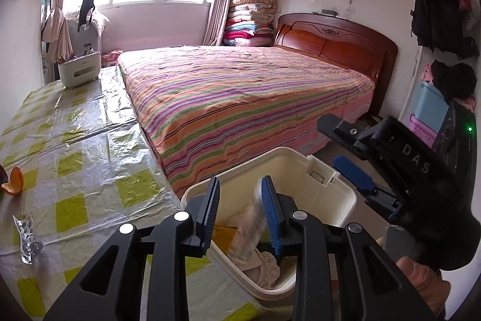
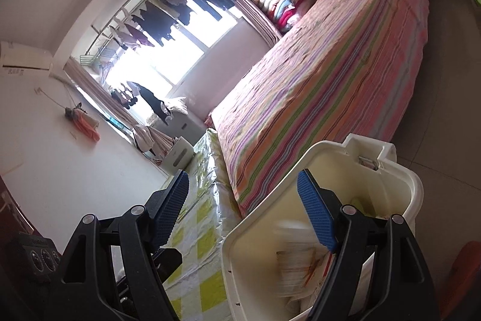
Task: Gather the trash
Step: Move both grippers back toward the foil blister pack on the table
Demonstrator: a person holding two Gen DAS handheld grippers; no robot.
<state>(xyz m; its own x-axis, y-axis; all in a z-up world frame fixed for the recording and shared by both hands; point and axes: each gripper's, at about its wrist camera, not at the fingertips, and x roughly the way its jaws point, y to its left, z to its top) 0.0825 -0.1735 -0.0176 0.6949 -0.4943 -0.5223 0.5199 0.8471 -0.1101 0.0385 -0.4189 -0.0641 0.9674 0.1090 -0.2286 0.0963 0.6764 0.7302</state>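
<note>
A: Item one, the bin (image 1: 300, 170)?
B: Cream plastic, roughly rectangular, open top, a latch fitting on its far rim. It stands just beside the table (image 1: 75, 140), at the edge nearest the bed (image 1: 240, 98). Inside the bin: yellow paper, a lacy cloth scrap, pale wrappers.

A: Item two, the piece in motion?
B: A clear crinkled wrapper (image 1: 251, 227), blurred, inside the bin's mouth, against the blue pad of the left gripper (image 1: 242, 218). Its long axis runs steeply, upper end toward the bed, lower end down into the bin. That gripper's jaws stand apart over the bin; whether the pad still bears on the wrapper cannot be told.

A: The right gripper (image 2: 243, 206)?
B: Jaws wide apart, nothing between them, one finger over the bin (image 2: 399, 188), the other over the table (image 2: 204, 218).

A: Differences between views?
B: The left view alone shows orange peel (image 1: 15, 181) and a foil scrap (image 1: 28, 239) on the table, well apart from the bin, plus the right gripper (image 1: 342, 146) beside the bin. The right view alone shows the wrapper (image 2: 297, 266) as a smear deep in the bin, and a wall air conditioner (image 2: 25, 59).
</note>
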